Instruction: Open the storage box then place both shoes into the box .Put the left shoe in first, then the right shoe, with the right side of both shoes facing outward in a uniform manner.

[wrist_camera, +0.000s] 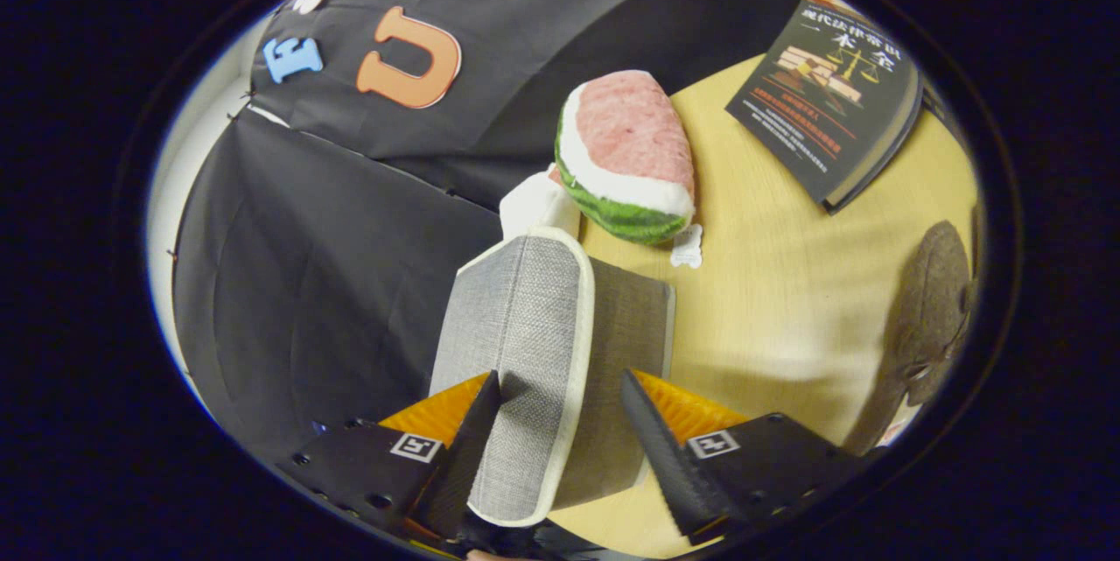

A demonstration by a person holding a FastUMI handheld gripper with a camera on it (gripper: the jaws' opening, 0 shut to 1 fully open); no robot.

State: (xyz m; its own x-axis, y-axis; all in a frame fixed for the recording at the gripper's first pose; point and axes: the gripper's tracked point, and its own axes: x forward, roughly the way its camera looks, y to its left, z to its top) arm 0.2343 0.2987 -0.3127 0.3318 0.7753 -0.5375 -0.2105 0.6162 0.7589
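The storage box (525, 342) between the gripper (560, 421) fingers, which are standing apart around it, is showing coarse grey woven cloth, matt, edged with smooth cream piping. The watermelon slice toy (626, 158) is looking fuzzy and plush. The table (770, 281) is showing pale, smooth wood grain. The book (827, 93) is wearing a slightly glossy paper cover. A shoe (927, 325) is looking like rough brown felt.

Book (827, 97) title: "现代法律常识一本全"
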